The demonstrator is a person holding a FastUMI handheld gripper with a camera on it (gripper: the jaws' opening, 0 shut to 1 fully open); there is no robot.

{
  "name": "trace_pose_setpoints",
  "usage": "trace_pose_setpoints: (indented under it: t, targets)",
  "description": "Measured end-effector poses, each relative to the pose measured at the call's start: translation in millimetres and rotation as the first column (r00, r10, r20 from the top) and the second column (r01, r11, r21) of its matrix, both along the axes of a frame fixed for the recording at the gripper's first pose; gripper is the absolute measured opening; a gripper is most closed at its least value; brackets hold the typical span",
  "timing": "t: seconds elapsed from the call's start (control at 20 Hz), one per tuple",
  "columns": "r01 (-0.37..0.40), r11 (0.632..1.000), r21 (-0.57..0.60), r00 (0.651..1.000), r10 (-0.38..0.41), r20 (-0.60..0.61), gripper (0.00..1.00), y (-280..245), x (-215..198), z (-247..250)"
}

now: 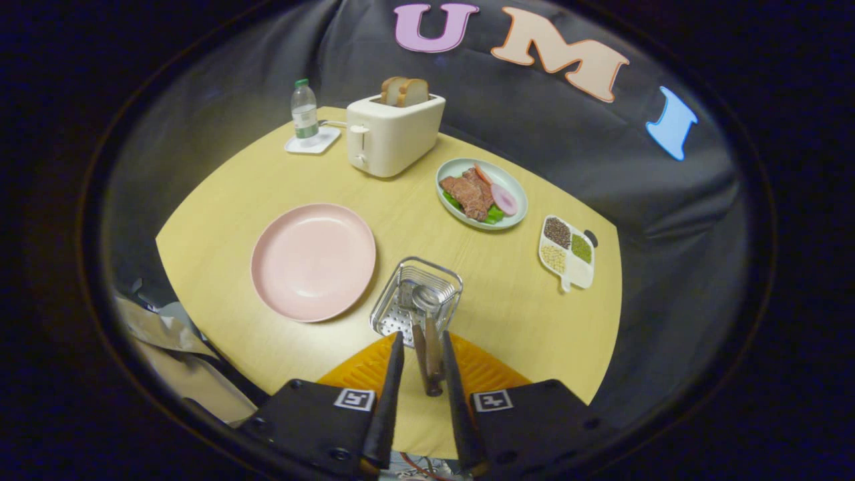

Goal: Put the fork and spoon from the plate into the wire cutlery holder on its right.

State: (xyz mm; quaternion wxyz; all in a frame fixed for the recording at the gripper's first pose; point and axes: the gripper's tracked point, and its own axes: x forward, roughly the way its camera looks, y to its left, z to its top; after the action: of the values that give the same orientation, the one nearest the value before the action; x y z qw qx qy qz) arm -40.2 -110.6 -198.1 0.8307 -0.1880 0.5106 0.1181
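Note:
The pink plate lies bare on the yellow table, left of the wire cutlery holder. Inside the holder I see the spoon and the fork, heads down in the basket. Their dark handles lean out over its near rim towards me and run between my fingers. My gripper hovers just above the holder's near edge. Its black fingers stand a little apart, with a narrow gap on each side of the handles, so neither presses on them.
Beyond the holder stand a white toaster with bread, a water bottle on a coaster, a plate of food and a divided dish of grains. An orange mat lies under my fingers near the table's front edge.

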Motion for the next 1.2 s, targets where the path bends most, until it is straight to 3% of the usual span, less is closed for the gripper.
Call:
trace_pose_setpoints:
  t: [0.1, 0.3, 0.45, 0.65, 0.95, 1.2]
  targets:
    - [0.010, 0.999, 0.038, 1.000, -0.011, 0.028, 0.63, 8.8, 0.1, 6.0]
    - [0.017, 0.994, 0.108, 0.990, -0.032, 0.136, 0.83, 27.2, 3.8, 24.6]
    - [0.011, 0.985, 0.173, 0.961, -0.058, 0.269, 0.98, 49.3, 9.1, 48.7]
    - [0.049, 0.966, 0.255, 0.897, -0.155, 0.413, 0.98, 69.3, 13.9, 83.3]
    - [0.116, 0.911, 0.396, 0.745, -0.343, 0.571, 0.98, 80.2, 26.4, 134.2]
    - [0.089, 0.916, 0.392, 0.630, -0.357, 0.690, 0.98, 76.7, 31.0, 157.9]
